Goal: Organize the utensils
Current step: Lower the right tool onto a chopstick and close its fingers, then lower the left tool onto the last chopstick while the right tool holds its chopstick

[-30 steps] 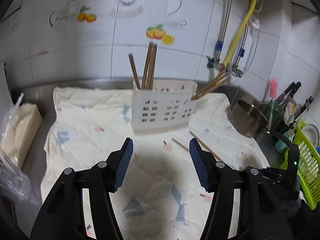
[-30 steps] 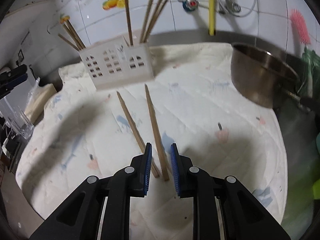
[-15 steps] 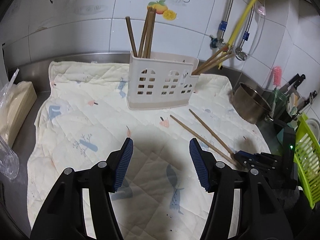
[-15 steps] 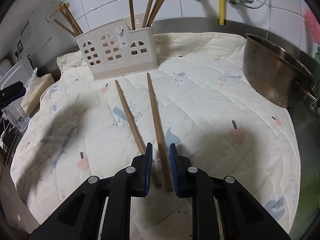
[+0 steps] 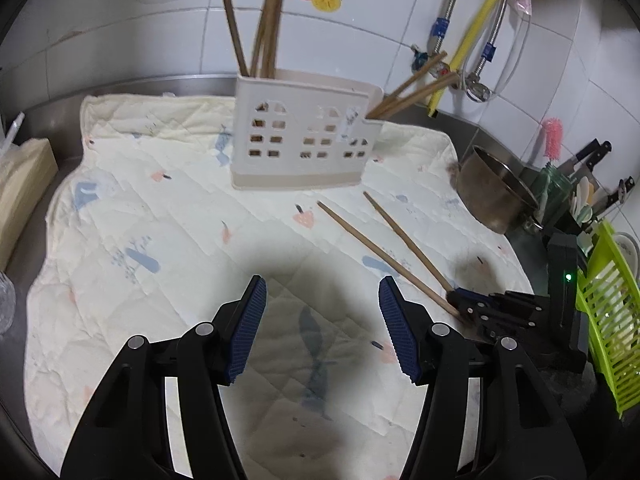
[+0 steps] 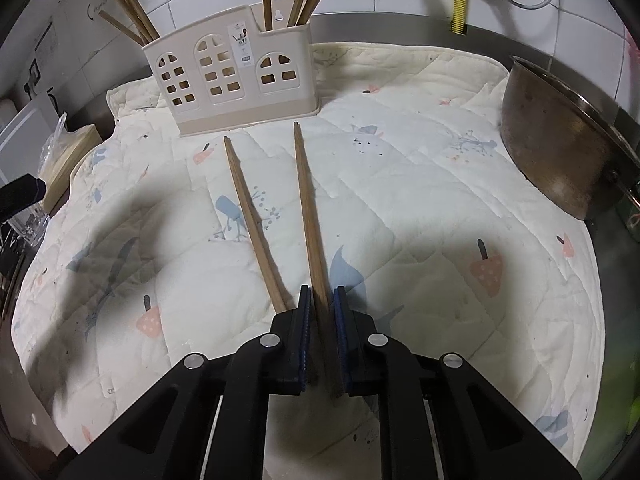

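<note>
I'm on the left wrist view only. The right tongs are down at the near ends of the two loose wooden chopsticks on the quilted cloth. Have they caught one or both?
Observer: One. The right tongs have just been closing and are shut on the right-hand wooden chopstick.
Operator: And the other?
Observer: The left-hand wooden chopstick lies outside the tongs, with its near end under the left finger.
Operator: How deep is the grip?
Observer: The held chopstick runs back between the pads along their whole length.
</note>
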Demonstrator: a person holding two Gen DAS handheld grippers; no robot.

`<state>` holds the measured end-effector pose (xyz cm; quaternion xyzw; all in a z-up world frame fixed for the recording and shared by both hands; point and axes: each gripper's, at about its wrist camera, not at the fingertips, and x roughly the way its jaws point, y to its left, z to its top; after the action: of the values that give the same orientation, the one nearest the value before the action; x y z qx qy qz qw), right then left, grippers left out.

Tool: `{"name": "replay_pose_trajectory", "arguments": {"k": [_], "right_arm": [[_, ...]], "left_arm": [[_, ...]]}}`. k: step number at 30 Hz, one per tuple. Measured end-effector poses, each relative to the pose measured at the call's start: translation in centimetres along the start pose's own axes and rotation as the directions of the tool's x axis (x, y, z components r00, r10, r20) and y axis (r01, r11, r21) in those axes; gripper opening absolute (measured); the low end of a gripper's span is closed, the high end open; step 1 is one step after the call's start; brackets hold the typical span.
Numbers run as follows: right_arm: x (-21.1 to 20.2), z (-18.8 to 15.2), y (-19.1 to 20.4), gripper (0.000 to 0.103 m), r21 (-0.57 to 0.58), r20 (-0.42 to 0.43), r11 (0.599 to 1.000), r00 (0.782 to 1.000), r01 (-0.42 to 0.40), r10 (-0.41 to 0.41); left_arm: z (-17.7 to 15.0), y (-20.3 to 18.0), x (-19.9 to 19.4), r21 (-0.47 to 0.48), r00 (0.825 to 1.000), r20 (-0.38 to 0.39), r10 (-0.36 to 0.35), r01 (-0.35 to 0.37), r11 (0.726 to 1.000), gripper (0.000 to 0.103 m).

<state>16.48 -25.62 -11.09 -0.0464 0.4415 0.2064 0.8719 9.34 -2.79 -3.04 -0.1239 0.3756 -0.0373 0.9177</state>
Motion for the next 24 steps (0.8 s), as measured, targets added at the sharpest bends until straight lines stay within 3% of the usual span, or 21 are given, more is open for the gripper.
{"name": "replay_pose_trajectory", "arguments": {"k": [11,18,24], "right_arm": [[-2.5,-0.1,-0.8,0.007,0.032,0.068,0.999,0.997,-0.034,0.032],[-6.2,-0.7,-3.3,0.007,0.14,0.151,0.986,0.986,-0.092,0.071],[-8.5,-1.5,-4.6,0.007,0.184,0.197,0.978,0.979,-0.096,0.059]], "left_arm": [[-1.5,-4.4,2.7,-0.03,0.996,-0.079,-0.036,0.034,0.999,0.059],[-2.0,-7.0,5.7,-0.133,0.982,-0.172,-0.079,0.056,0.99,0.057],[-2.2,-9.1,8.2,-0.229,0.966,-0.243,-0.093,0.036,0.973,0.045]]}}
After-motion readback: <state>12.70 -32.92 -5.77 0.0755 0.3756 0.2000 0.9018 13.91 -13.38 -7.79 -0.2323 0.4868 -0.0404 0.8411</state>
